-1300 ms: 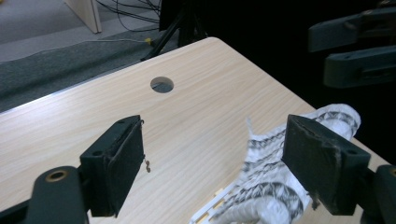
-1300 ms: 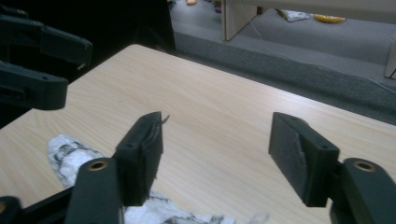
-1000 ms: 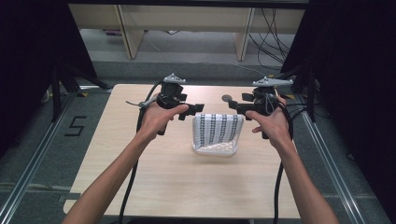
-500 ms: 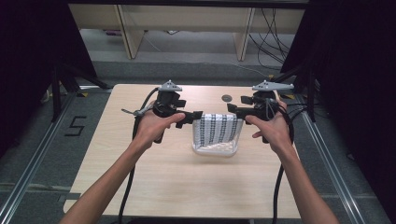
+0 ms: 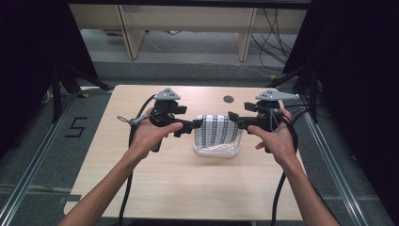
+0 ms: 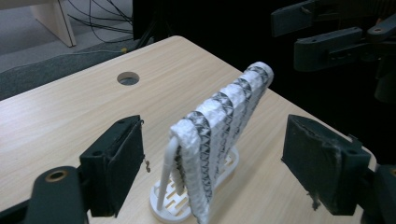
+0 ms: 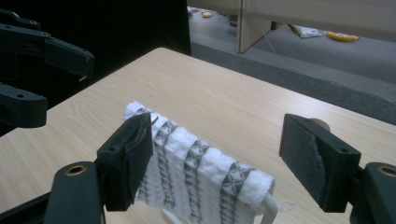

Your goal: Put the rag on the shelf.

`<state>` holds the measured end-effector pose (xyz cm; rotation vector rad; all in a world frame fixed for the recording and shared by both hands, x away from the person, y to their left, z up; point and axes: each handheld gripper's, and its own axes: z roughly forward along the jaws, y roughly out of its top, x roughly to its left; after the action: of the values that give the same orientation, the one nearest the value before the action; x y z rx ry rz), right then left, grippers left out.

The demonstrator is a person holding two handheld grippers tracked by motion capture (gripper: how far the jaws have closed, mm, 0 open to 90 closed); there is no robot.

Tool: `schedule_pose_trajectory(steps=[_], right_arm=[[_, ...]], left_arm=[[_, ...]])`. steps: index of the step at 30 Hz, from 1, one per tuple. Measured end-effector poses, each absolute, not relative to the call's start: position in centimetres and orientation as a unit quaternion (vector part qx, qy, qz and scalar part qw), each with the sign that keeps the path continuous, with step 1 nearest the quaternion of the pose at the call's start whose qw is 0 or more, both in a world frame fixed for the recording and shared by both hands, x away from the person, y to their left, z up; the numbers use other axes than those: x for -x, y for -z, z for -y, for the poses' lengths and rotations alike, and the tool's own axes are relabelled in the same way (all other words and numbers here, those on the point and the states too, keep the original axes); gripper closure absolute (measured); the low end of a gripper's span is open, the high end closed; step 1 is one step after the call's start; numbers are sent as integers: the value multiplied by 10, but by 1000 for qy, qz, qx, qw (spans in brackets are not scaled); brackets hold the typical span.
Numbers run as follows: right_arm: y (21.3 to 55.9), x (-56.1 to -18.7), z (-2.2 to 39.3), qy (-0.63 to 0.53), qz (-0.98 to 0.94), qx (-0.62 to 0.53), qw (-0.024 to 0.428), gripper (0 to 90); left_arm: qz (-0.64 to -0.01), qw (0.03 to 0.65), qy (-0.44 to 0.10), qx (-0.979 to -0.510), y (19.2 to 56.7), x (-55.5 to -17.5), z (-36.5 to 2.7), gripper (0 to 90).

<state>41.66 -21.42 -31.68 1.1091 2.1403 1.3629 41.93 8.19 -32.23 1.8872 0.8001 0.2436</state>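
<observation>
Right now my left gripper (image 5: 200, 124) and my right gripper (image 5: 231, 116) both stand released, jaws spread at either end of the white towel with dark triangle bands (image 5: 216, 130). It hangs over a white plastic rack (image 6: 172, 198) near the middle of the pale wooden counter (image 5: 188, 183). I judge the rack light: pinching only one end, or pulling unevenly, could tip it or drag it.

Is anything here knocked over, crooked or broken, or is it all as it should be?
Nothing stands out. The white cloth with dark triangle stripes hangs evenly over its white plastic rack, which stands flat on the pale wooden table. The left gripper and right gripper are open at either end.
</observation>
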Motion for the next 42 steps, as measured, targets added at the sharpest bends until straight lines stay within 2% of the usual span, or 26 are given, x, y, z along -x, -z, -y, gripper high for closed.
schedule_pose_trajectory(steps=[18,32,42], right_arm=[[321,-387,211,-493,-758,-384,187,254],[331,-376,207,-501,-754,-378,191,244],[340,-364,202,-502,-766,-360,178,242]], left_arm=[[-307,522,-99,-790,329,-386,-90,197],[-314,528,-105,-782,343,-369,-109,197],[-319,527,-102,-781,355,-362,-116,198]])
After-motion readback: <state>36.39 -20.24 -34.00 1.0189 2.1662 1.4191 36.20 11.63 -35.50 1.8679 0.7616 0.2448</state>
